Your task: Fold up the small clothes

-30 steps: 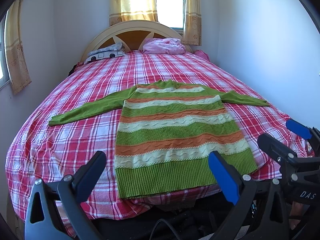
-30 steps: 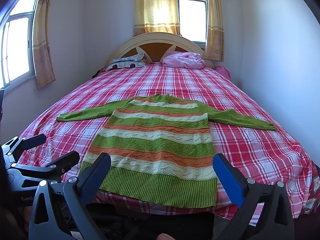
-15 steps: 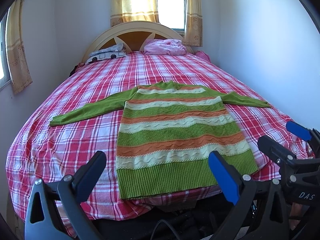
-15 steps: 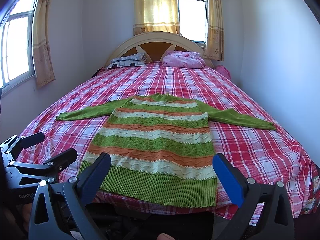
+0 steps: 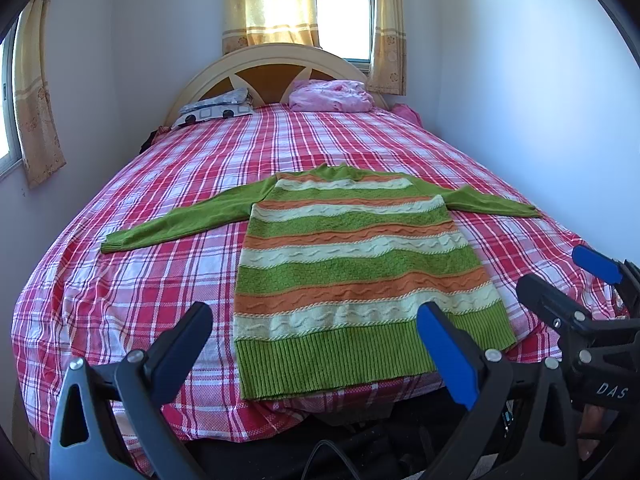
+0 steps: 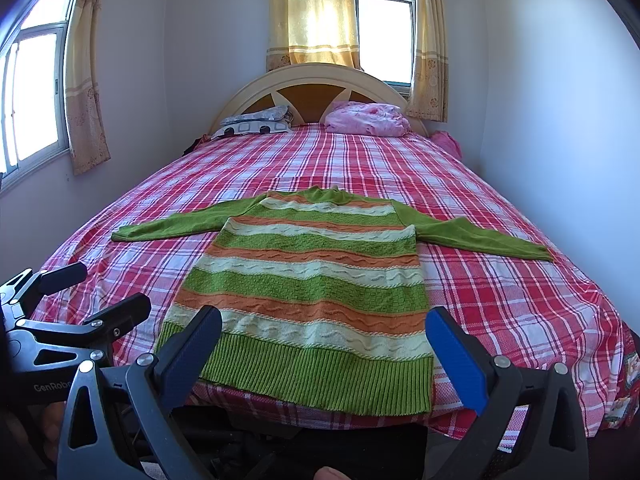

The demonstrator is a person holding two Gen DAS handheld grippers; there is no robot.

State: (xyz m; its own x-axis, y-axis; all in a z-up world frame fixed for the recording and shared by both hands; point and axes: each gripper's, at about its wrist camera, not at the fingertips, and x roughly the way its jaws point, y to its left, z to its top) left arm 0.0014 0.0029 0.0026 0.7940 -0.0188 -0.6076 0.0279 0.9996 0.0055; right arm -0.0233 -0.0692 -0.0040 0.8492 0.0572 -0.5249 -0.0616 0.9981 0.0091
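A small knitted sweater (image 5: 352,264) with green, orange and cream stripes lies flat on the bed, both green sleeves spread out, hem toward me. It also shows in the right wrist view (image 6: 312,284). My left gripper (image 5: 316,334) is open and empty, held just off the foot of the bed in front of the hem. My right gripper (image 6: 324,338) is open and empty, also in front of the hem. Each gripper shows in the other's view: the right one (image 5: 568,280) at the right, the left one (image 6: 100,288) at the left.
The bed (image 5: 132,280) has a red and white plaid sheet. A patterned pillow (image 5: 218,110) and a pink bundle (image 5: 330,96) lie by the headboard. White walls stand close on both sides. Curtained windows are behind the headboard and at the left.
Both grippers have stayed open and nearly still; the views have shifted very slightly. The sweater has not moved.
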